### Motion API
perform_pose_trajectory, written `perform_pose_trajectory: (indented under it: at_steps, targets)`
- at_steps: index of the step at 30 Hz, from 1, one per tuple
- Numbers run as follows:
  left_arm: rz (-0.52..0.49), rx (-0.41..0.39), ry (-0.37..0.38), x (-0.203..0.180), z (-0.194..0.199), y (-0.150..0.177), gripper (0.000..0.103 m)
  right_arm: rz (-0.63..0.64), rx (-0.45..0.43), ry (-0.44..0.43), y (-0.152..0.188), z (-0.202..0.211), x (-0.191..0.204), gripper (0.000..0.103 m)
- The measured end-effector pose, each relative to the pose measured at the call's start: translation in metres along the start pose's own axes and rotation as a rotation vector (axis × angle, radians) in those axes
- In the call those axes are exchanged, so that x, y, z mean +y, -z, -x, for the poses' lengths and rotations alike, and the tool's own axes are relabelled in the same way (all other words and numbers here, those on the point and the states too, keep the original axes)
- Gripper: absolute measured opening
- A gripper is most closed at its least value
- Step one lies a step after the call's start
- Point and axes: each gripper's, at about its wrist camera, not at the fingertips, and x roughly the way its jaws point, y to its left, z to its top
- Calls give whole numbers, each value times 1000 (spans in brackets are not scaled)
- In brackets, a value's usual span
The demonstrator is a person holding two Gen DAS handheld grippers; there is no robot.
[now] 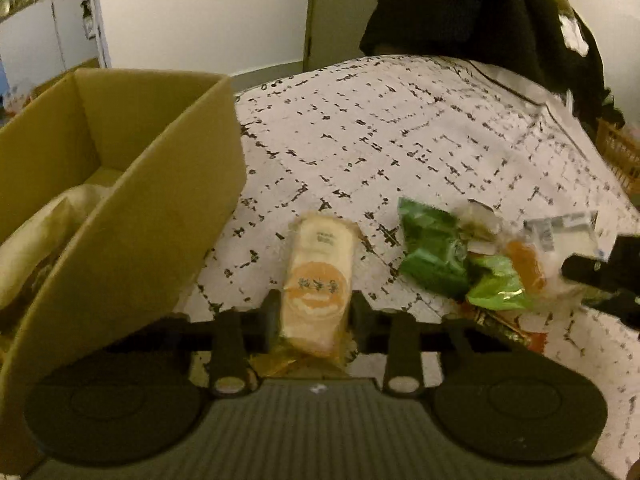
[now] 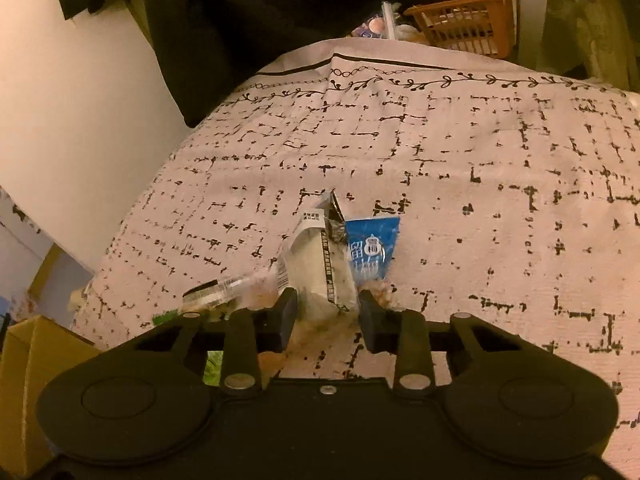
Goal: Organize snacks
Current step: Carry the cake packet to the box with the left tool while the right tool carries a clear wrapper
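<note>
gripping a cream snack pack [image 1: 318,280] at lower centre, the left gripper [image 1: 314,312] sits beside the cardboard box [image 1: 132,216]; the right gripper [image 2: 328,316] apparently clamps a white packet [image 2: 320,268] on the desk [image 2: 480,200].

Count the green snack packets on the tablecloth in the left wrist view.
2. A dark green packet lies right of the cream-and-orange snack held in the left gripper; a lighter green packet touches its right side. More may hide beneath the pile.
</note>
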Motion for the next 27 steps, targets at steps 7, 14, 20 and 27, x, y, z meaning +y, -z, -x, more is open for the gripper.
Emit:
perform_pose_trajectory:
  at_steps: [7, 14, 20, 27]
  targets:
    - [50, -30, 36, 9, 20, 1, 33, 32, -58, -36, -3, 30, 9, 18]
    - [23, -83, 60, 8, 51, -4, 33, 43, -115, -54, -7, 53, 13, 17]
    - [14, -164, 98, 9, 87, -15, 33, 60, -168, -88, -10, 74, 20, 17]
    - [14, -213, 102, 18, 117, -27, 33, 104, -210, -134, -7, 94, 37, 17]
